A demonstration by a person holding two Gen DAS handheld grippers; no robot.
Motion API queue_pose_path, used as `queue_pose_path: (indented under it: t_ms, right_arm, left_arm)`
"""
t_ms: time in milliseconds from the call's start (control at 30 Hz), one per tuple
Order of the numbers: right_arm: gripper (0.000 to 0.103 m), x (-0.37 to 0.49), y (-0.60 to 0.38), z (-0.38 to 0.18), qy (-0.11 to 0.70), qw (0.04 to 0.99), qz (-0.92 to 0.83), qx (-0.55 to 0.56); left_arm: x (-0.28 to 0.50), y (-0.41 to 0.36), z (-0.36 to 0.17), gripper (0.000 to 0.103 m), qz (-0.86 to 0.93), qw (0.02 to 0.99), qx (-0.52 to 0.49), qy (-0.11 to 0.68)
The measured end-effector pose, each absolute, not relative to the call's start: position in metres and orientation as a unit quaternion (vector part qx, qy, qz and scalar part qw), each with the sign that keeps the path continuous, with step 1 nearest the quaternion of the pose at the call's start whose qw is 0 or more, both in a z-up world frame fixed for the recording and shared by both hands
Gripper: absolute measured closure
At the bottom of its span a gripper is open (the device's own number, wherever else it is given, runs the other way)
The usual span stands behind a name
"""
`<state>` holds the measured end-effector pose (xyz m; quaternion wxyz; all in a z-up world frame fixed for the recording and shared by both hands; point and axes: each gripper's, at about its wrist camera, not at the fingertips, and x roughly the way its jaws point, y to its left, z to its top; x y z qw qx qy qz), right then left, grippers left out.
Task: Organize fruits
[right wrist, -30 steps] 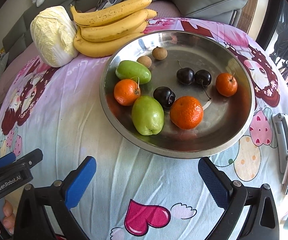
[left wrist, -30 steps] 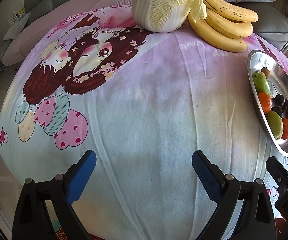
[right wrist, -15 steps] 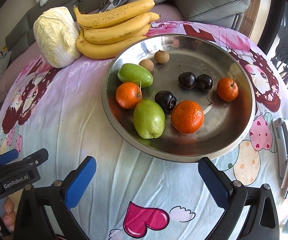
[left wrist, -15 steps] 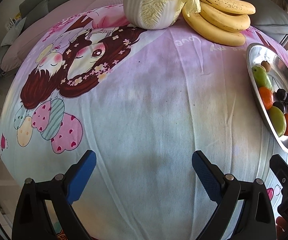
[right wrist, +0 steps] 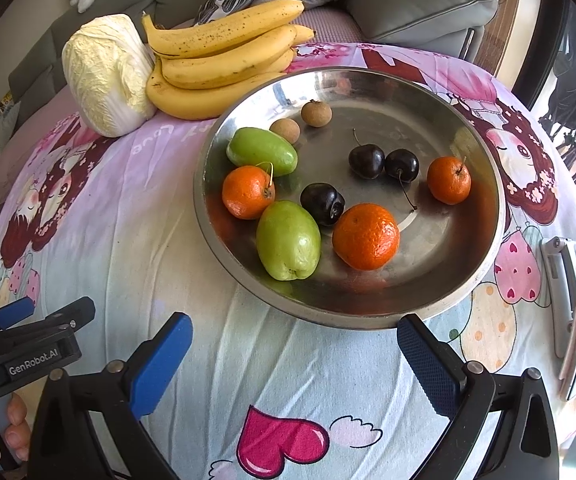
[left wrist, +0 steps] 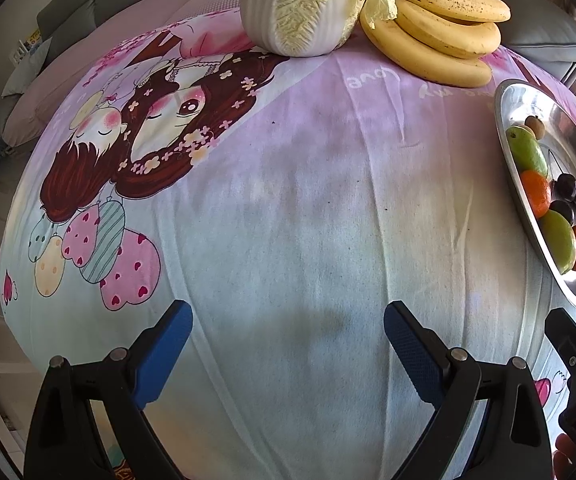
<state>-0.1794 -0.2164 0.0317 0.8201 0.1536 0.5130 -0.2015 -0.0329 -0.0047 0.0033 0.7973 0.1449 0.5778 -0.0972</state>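
The right claw [right wrist: 294, 350] has edged nearer the shiny round steel bowl [right wrist: 484, 248]; both claws gape empty.

White letters reading "GenRobot.AI" stand on the black body of the left tool [right wrist: 27, 316], seen at the lower left of the right wrist view. The printed cloth [right wrist: 135, 216] over the tabletop carries pale cursive writing near the bananas [right wrist: 223, 60]: the word "Love" can be made out, upside down in both views [left wrist: 372, 78]. More of the same cursive runs on toward the metal dish [left wrist: 506, 152], but it is too faint to read.
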Motion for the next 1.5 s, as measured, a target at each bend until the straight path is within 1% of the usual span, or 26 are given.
queue_pose_path:
  t_ms: [1500]
  right_arm:
    - [0.000, -0.1788, -0.2173, 0.0301, 0.517, 0.818, -0.208, 0.146]
  left_arm:
    - [-0.0308, -0.0055, -0.0006, 0.007, -0.097, 0.795, 0.141, 0.582]
